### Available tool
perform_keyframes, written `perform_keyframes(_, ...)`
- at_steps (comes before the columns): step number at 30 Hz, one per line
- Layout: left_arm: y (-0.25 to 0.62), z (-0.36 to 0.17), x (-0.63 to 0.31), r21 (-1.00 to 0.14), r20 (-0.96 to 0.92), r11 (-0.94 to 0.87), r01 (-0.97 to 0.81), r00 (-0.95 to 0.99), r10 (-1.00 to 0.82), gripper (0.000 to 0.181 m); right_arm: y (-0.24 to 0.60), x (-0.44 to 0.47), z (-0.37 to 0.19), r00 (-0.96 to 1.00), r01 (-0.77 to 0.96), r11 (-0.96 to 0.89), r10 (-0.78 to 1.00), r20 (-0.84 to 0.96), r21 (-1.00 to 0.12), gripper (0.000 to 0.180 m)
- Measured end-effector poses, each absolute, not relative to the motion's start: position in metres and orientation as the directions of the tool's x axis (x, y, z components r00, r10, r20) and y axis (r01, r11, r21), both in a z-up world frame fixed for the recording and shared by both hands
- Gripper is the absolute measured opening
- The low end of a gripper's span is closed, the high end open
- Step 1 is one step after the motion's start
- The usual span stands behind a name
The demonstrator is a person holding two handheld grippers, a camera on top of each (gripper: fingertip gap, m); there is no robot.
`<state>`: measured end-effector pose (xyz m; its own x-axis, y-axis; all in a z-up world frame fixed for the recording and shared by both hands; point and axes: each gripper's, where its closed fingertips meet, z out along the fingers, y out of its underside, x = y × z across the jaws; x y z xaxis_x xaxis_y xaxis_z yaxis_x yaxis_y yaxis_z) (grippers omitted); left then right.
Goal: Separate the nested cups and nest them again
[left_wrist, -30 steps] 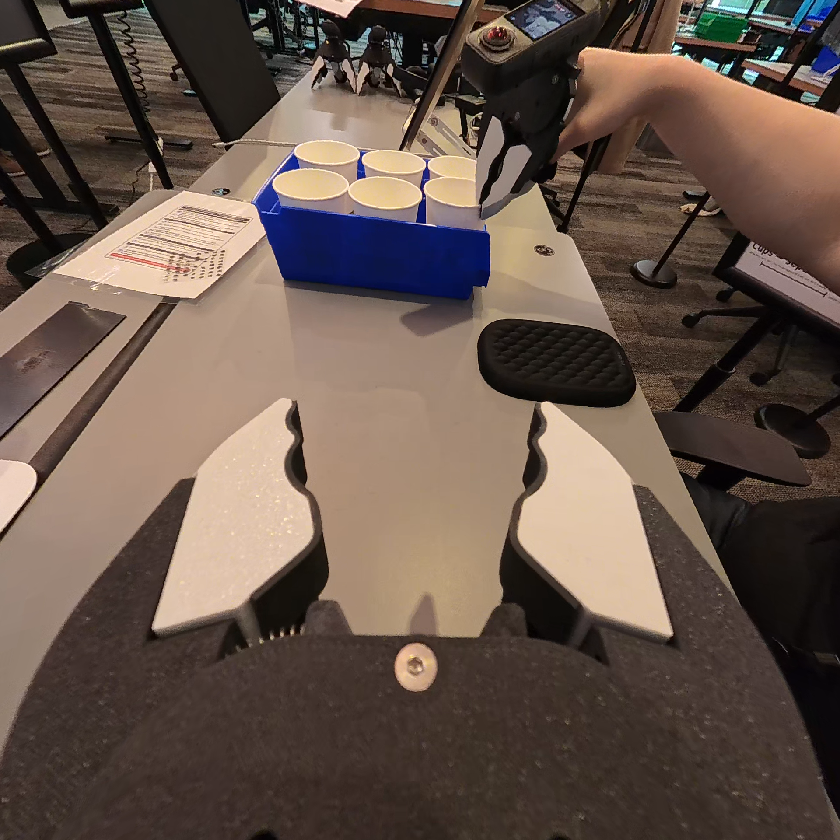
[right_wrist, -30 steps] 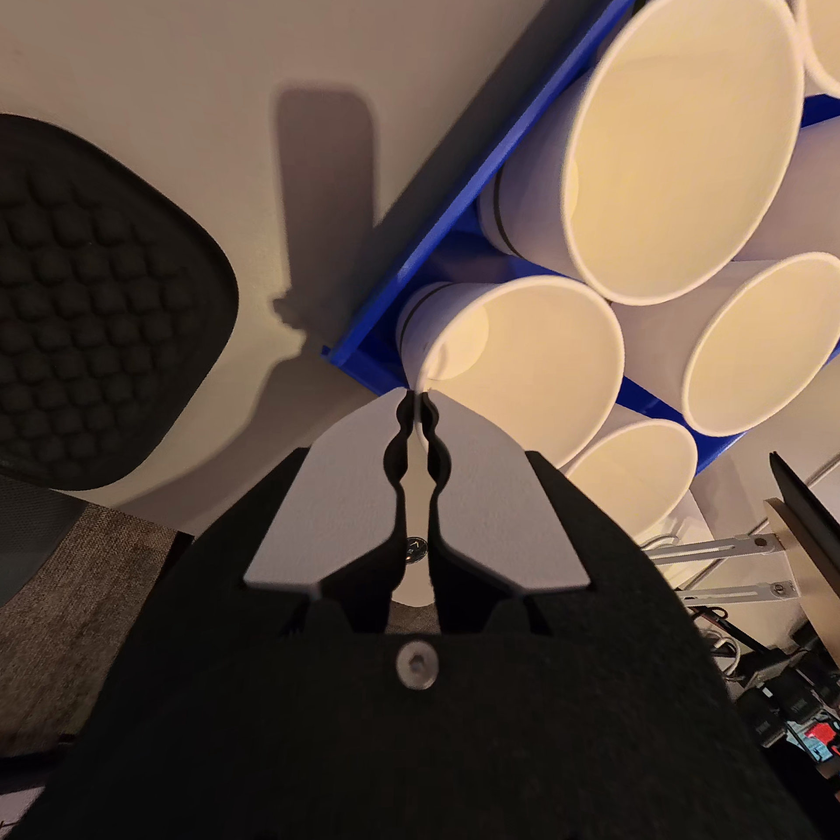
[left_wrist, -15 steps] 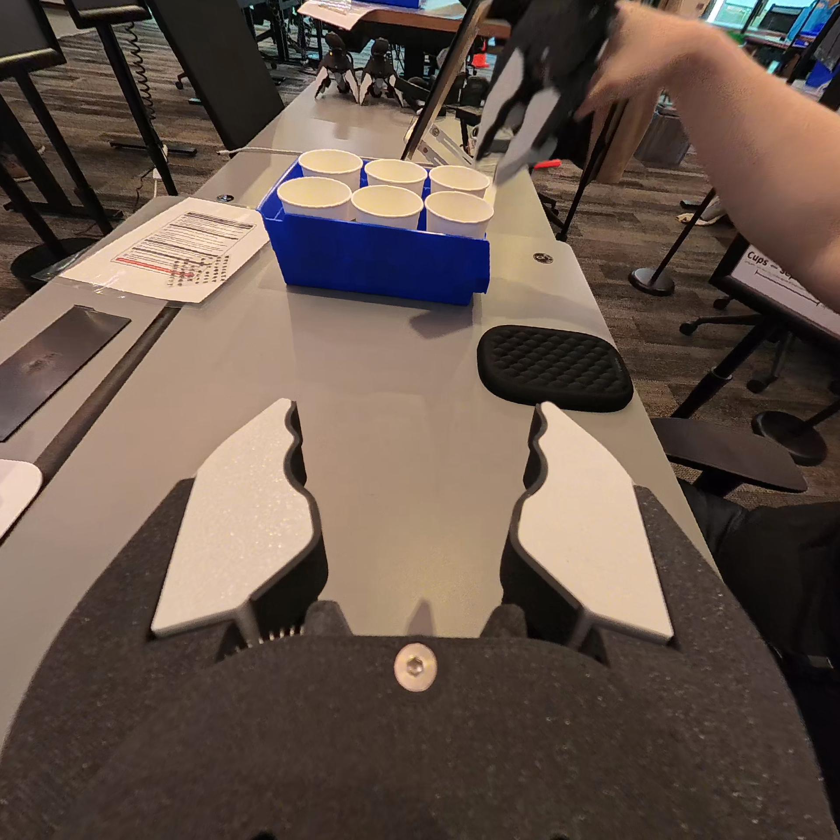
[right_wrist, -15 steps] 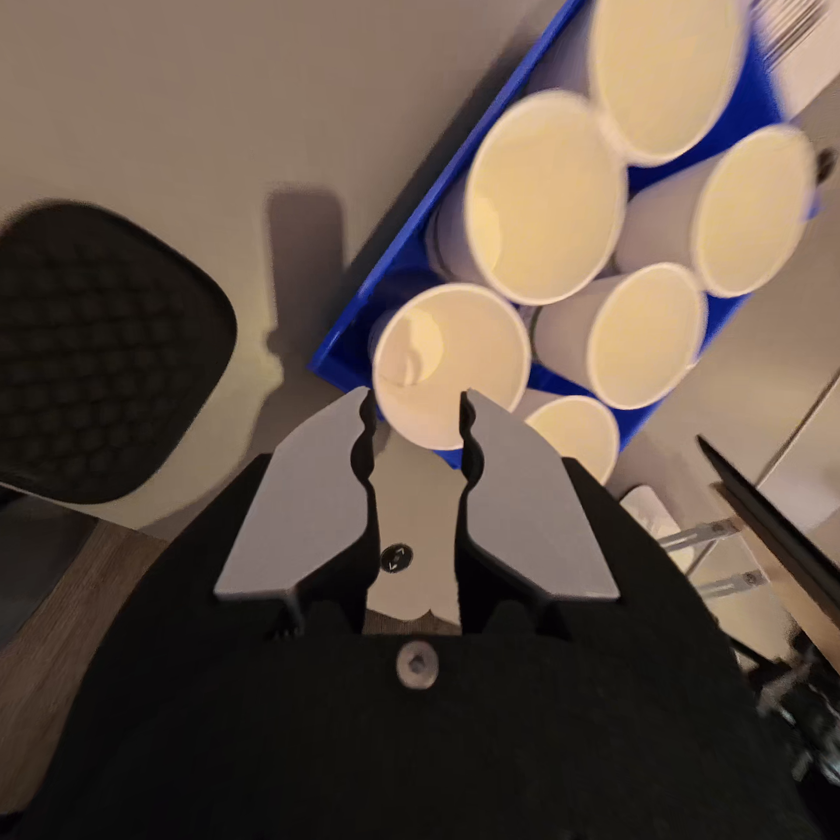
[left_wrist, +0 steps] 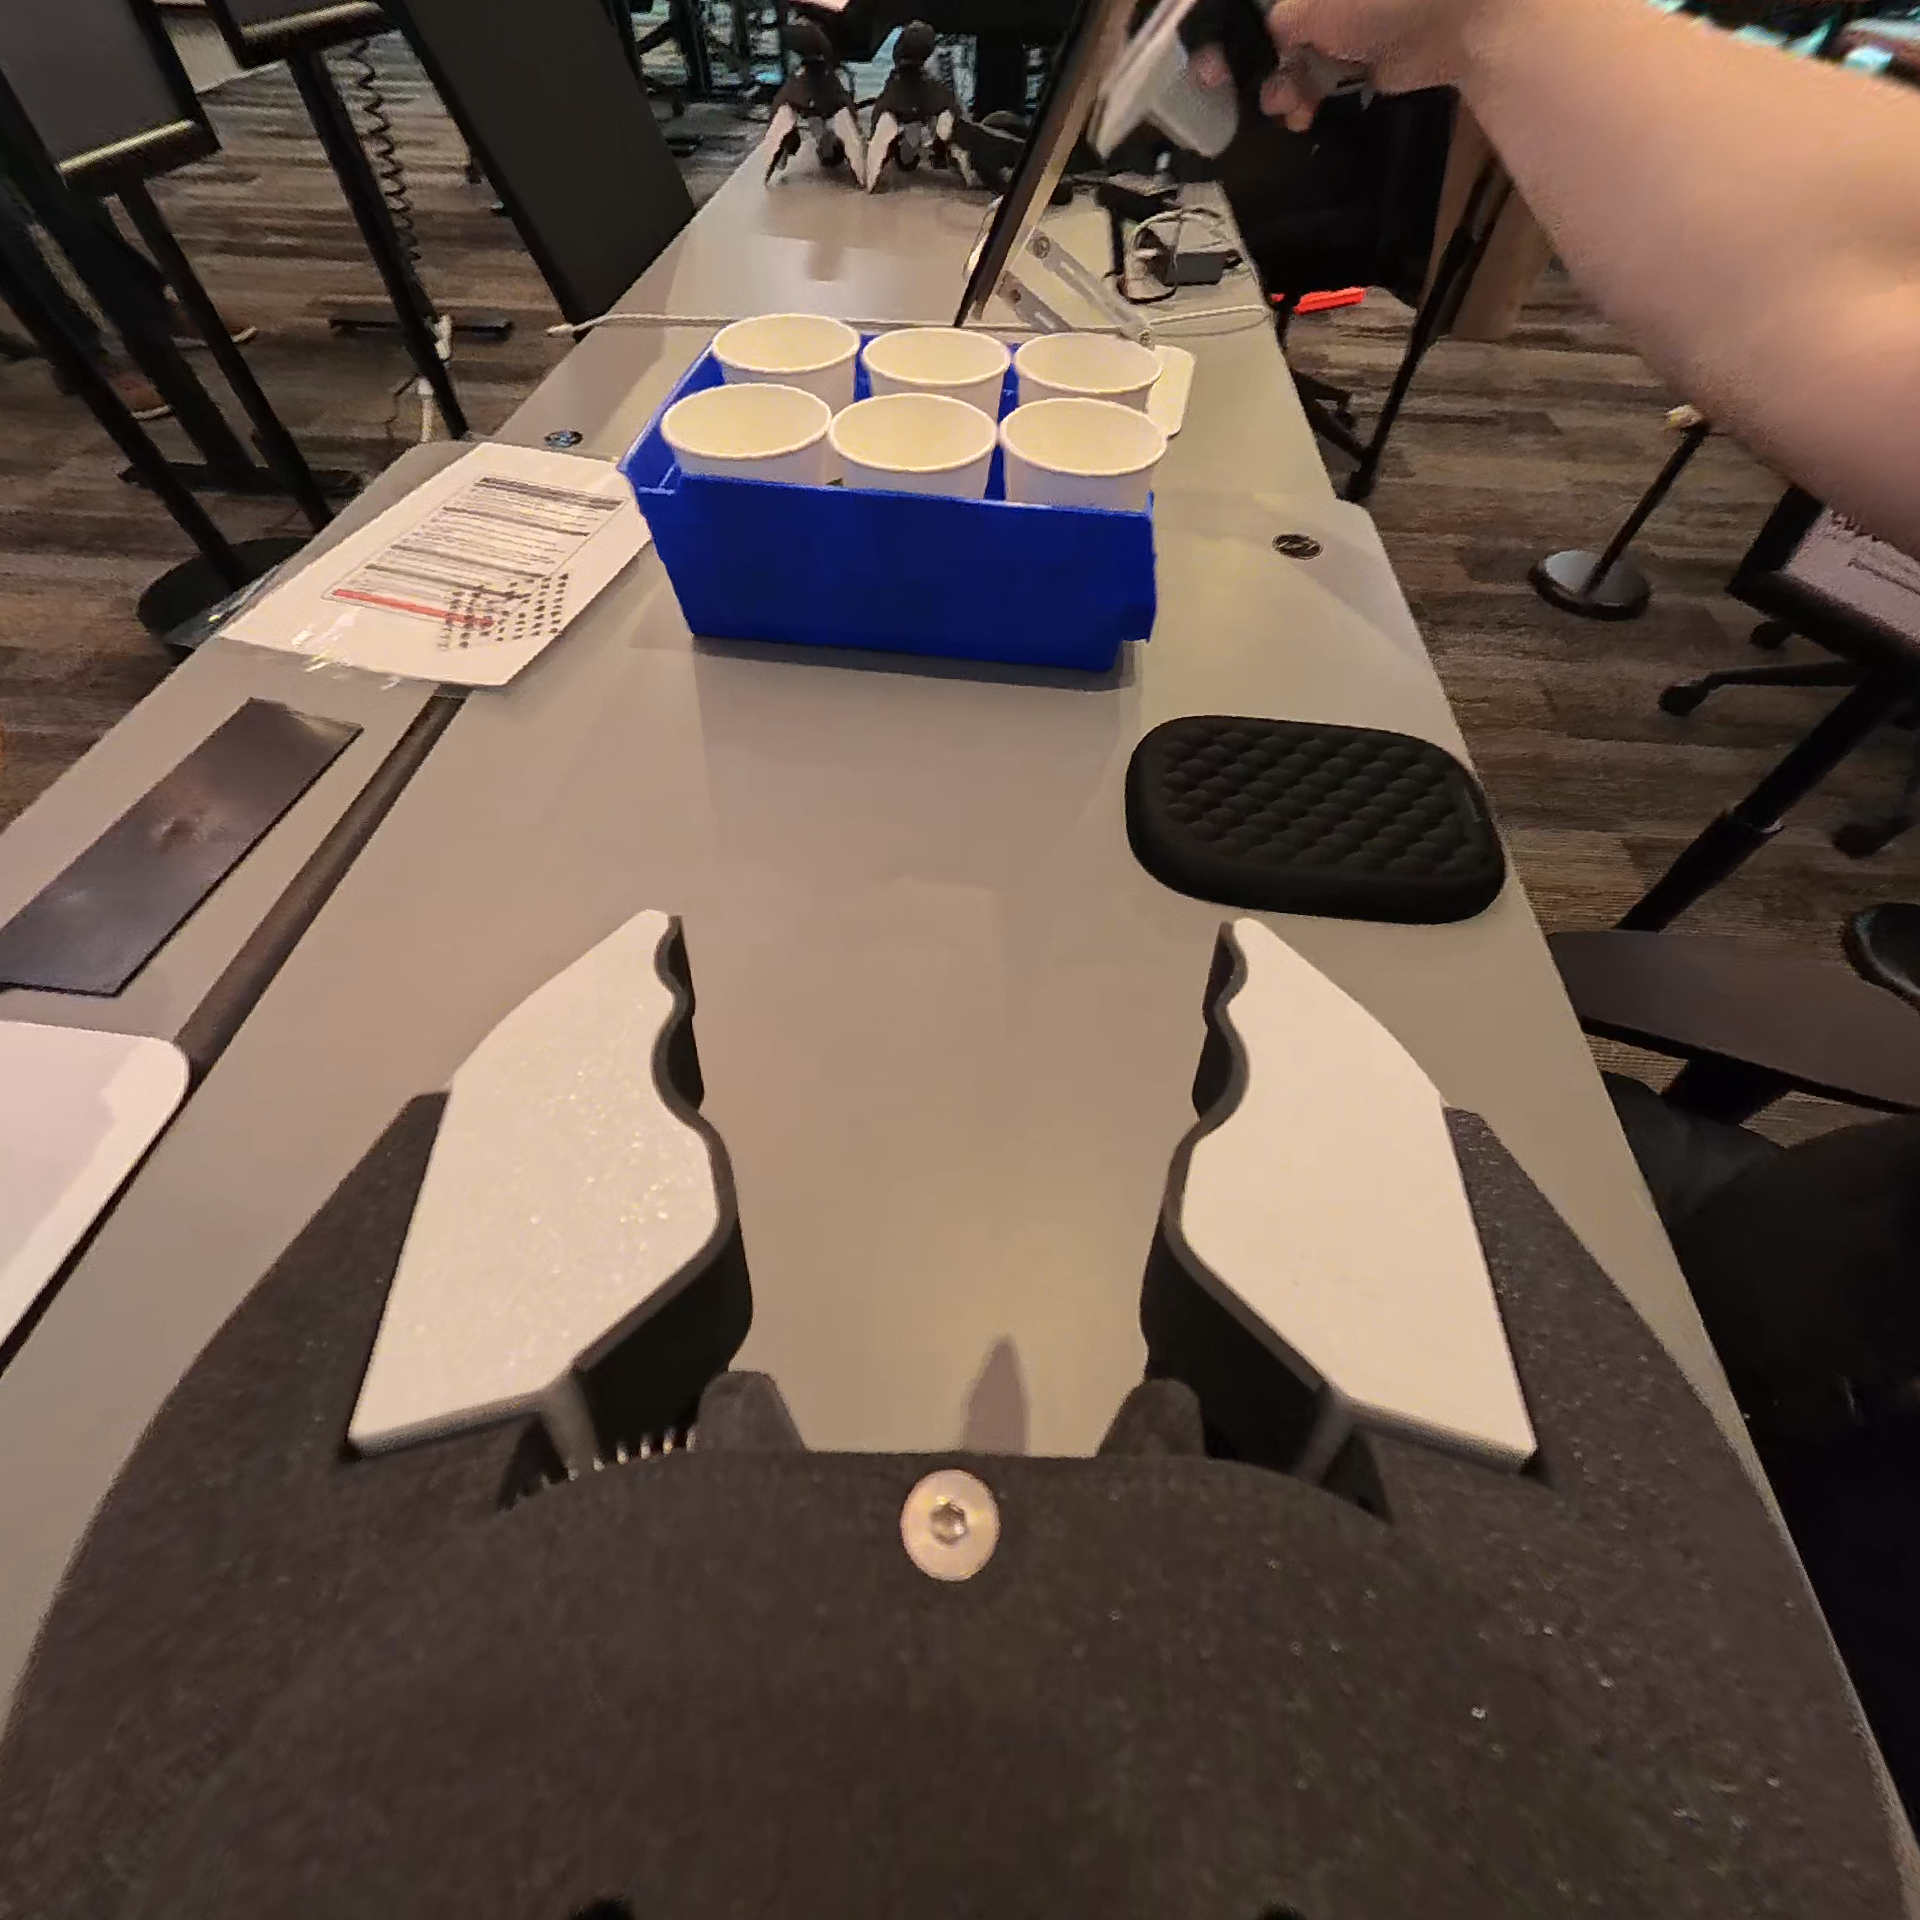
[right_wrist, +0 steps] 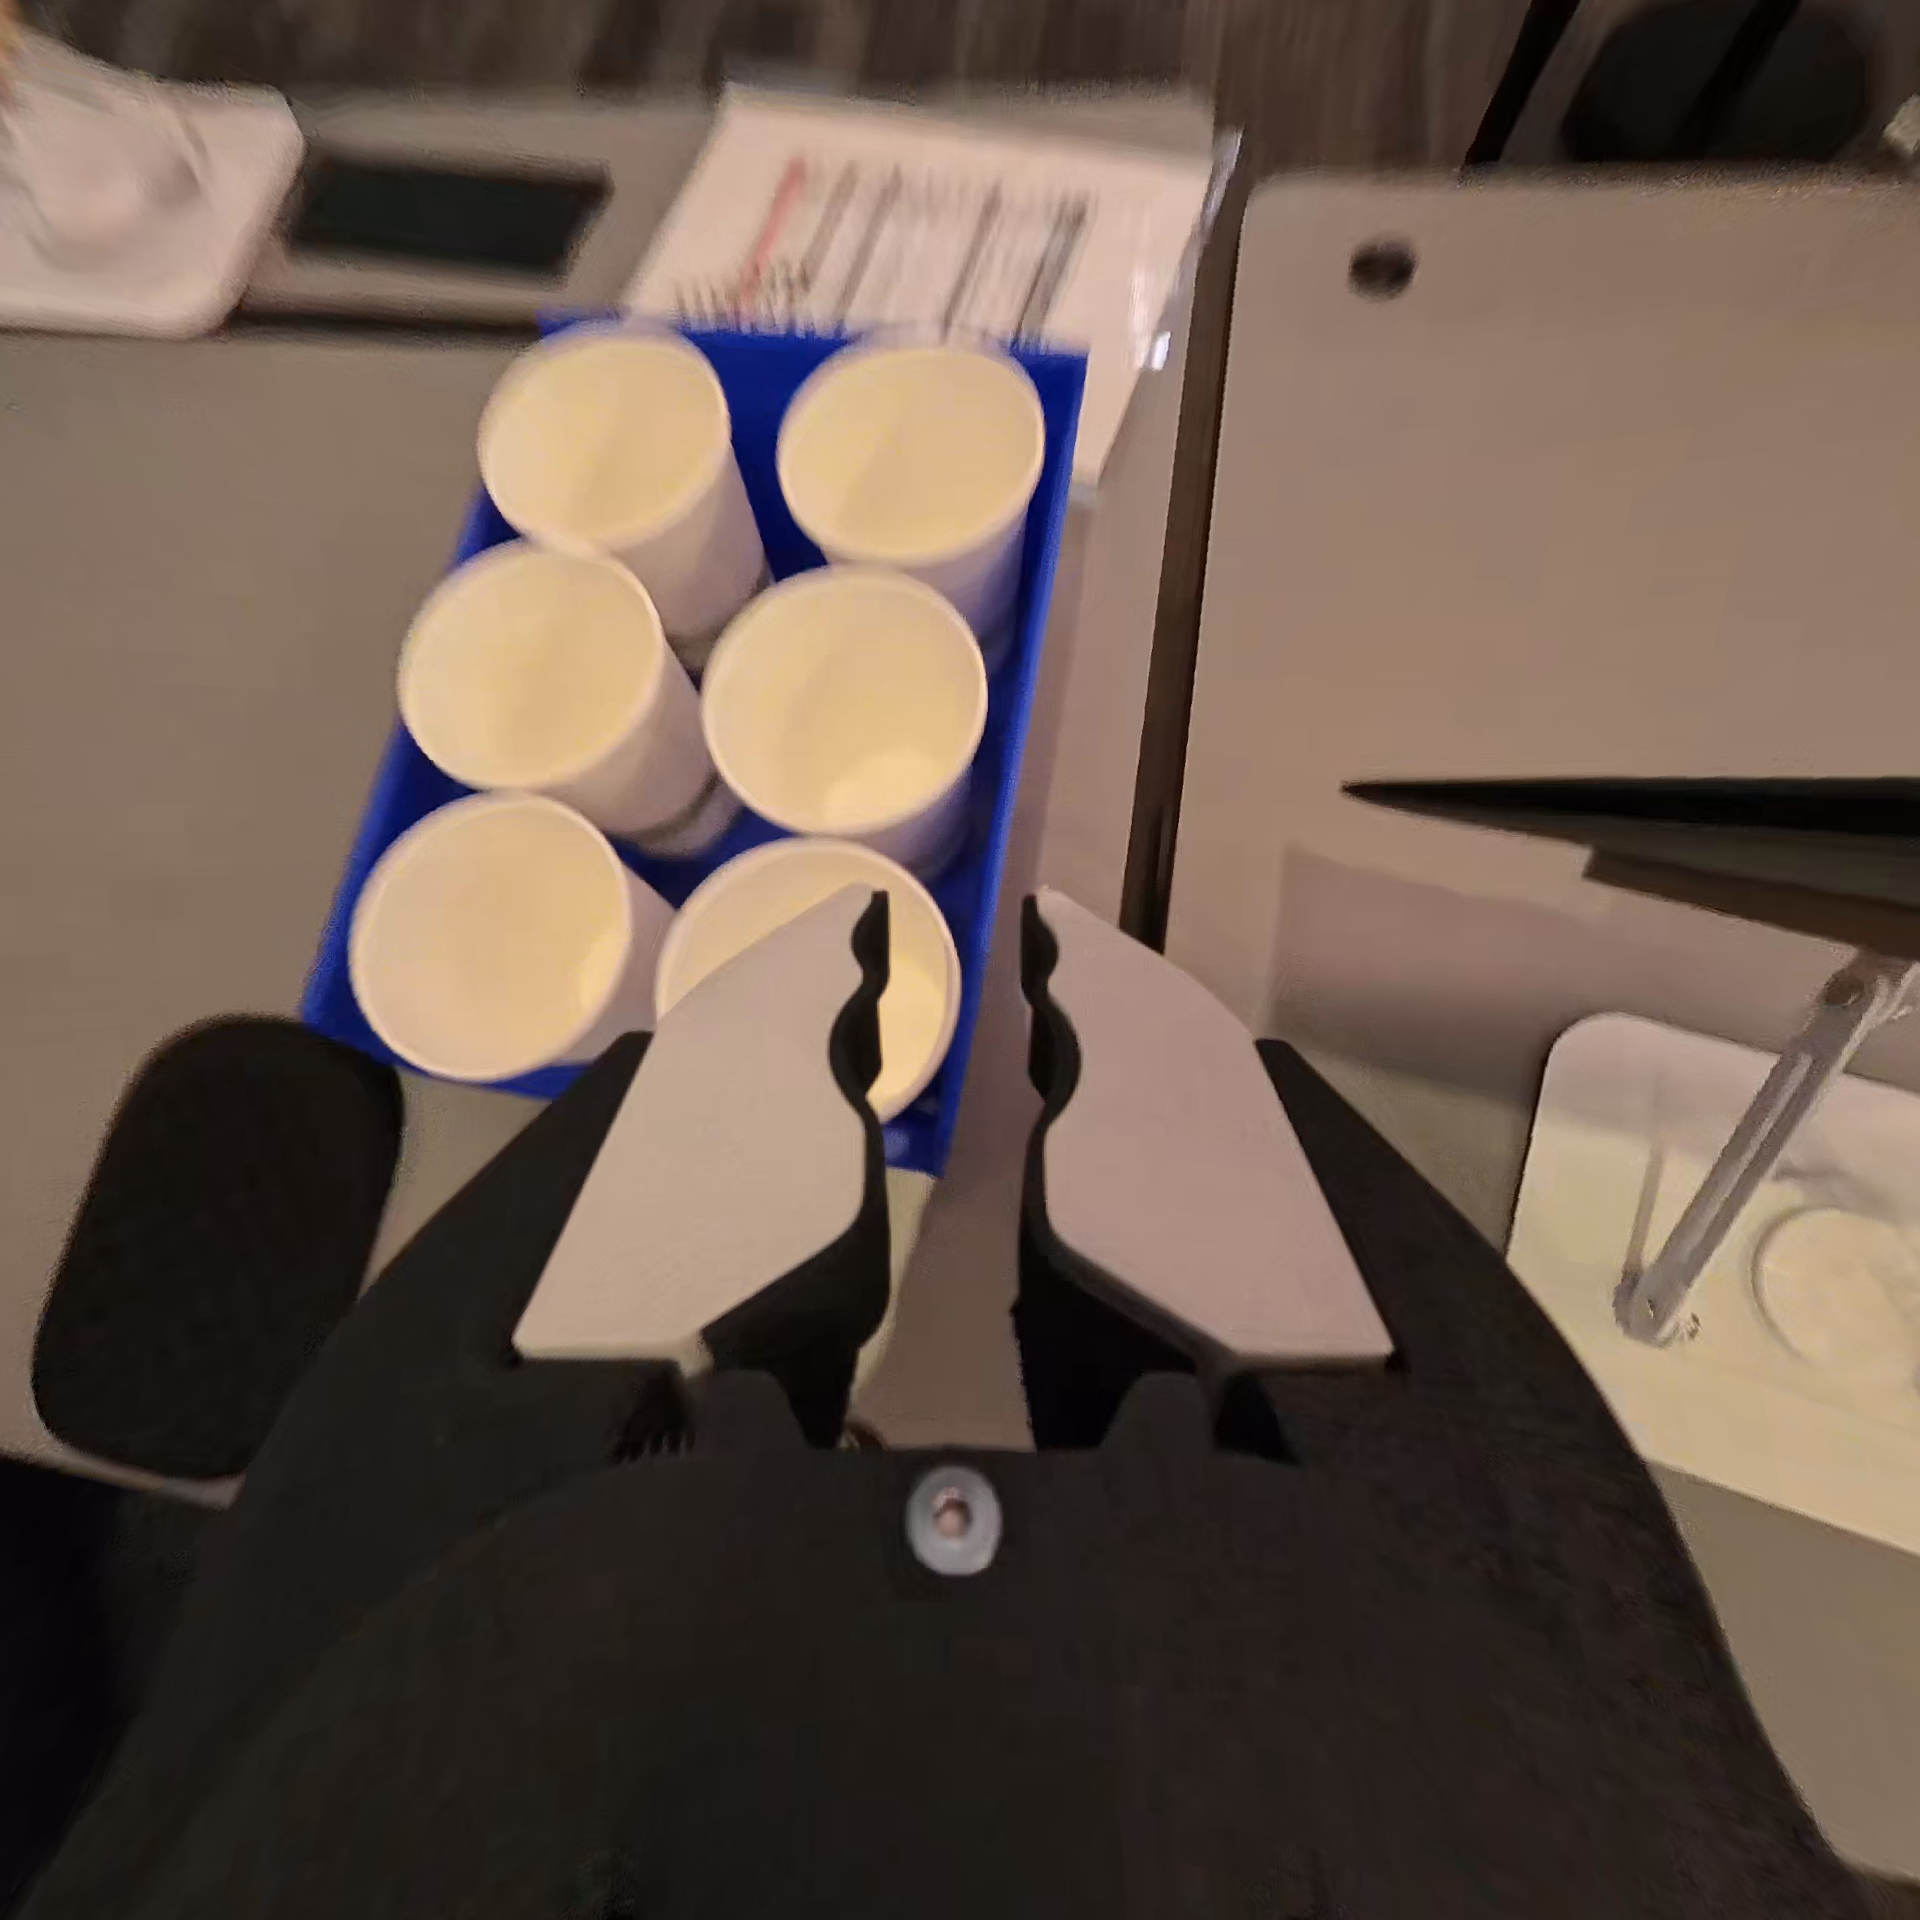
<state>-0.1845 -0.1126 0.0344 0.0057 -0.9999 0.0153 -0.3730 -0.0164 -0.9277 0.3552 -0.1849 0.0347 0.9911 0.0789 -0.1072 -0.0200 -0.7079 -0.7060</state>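
Note:
Several white paper cups (left_wrist: 912,436) stand upright in a blue bin (left_wrist: 894,566) at the far middle of the grey table (left_wrist: 914,935). My left gripper (left_wrist: 948,982) is open and empty, low over the table's near part, well short of the bin. My right gripper (right_wrist: 954,914) is open and empty, raised high above the bin's right end; it looks down on the cups (right_wrist: 842,707) and the bin (right_wrist: 1013,862). In the left wrist view it is blurred at the top right (left_wrist: 1174,78), held by a person's hand.
A black textured pad (left_wrist: 1314,821) lies right of the table's middle, also in the right wrist view (right_wrist: 208,1236). A printed sheet (left_wrist: 457,571) lies left of the bin. A black strip (left_wrist: 166,852) lies at the left edge. A tilted stand (left_wrist: 1023,197) rises behind the bin. Chairs stand at the right.
My right gripper let go of the cup's rim, opened, and rose up and back from the bin. The left gripper has stayed put.

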Motion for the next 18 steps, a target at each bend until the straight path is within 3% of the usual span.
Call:
perform_keyframes(4,-0.112,0.035,-0.190,-0.900,-0.012,-0.028,-0.434,0.090,-0.996,0.094,-0.186,0.373,-0.021,0.989,0.129,-0.880,0.146,-0.002,-0.458,0.020)
perform_keyframes(10,-0.110,0.043,-0.228,-0.895,-0.042,-0.093,-0.437,0.289,-0.956,0.088,-0.142,0.360,-0.047,0.970,0.159,-0.893,0.220,-0.101,-0.421,0.021)
perform_keyframes(18,-0.084,0.026,-0.383,-0.847,-0.086,-0.334,-0.414,0.726,-0.682,0.090,-0.123,0.364,-0.077,0.972,0.178,-0.941,0.214,-0.097,-0.289,0.024)
